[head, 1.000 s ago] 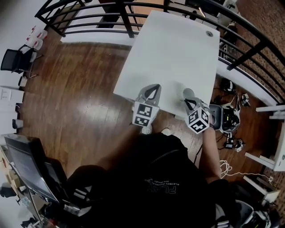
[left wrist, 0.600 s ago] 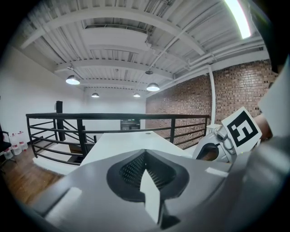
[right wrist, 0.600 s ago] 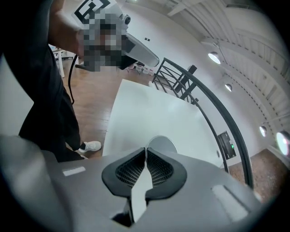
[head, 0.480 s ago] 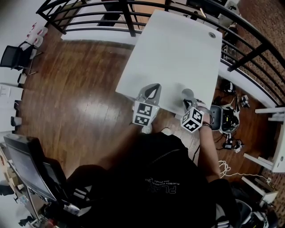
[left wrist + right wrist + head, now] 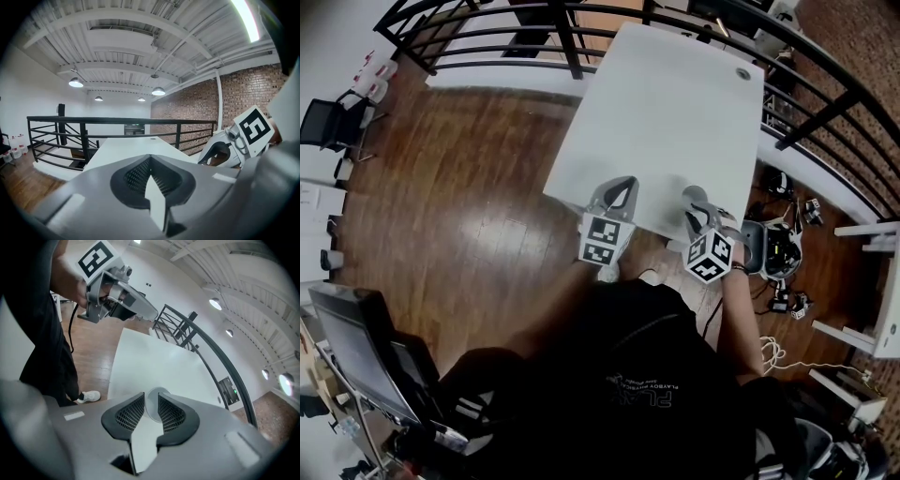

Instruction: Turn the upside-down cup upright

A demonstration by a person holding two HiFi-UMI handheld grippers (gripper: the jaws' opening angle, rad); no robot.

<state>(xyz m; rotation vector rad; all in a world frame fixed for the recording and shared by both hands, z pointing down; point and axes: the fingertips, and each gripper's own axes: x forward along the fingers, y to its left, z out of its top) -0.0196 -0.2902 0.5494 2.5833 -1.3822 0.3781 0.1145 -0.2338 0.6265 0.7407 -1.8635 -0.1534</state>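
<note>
We see only a pale rounded sliver of the cup (image 5: 152,409) between the jaws of the right gripper (image 5: 151,397); the rest is covered, so we cannot tell which end is up. In the head view, at the near edge of the counter (image 5: 675,103), the cup is too small to read. Round spot (image 5: 741,71) at the counter's far corner: too small to name.

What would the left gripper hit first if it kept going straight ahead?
Nothing near: the left gripper points along the white table, so the way looks free to the black railing beyond it, though depth is unclear.
</note>
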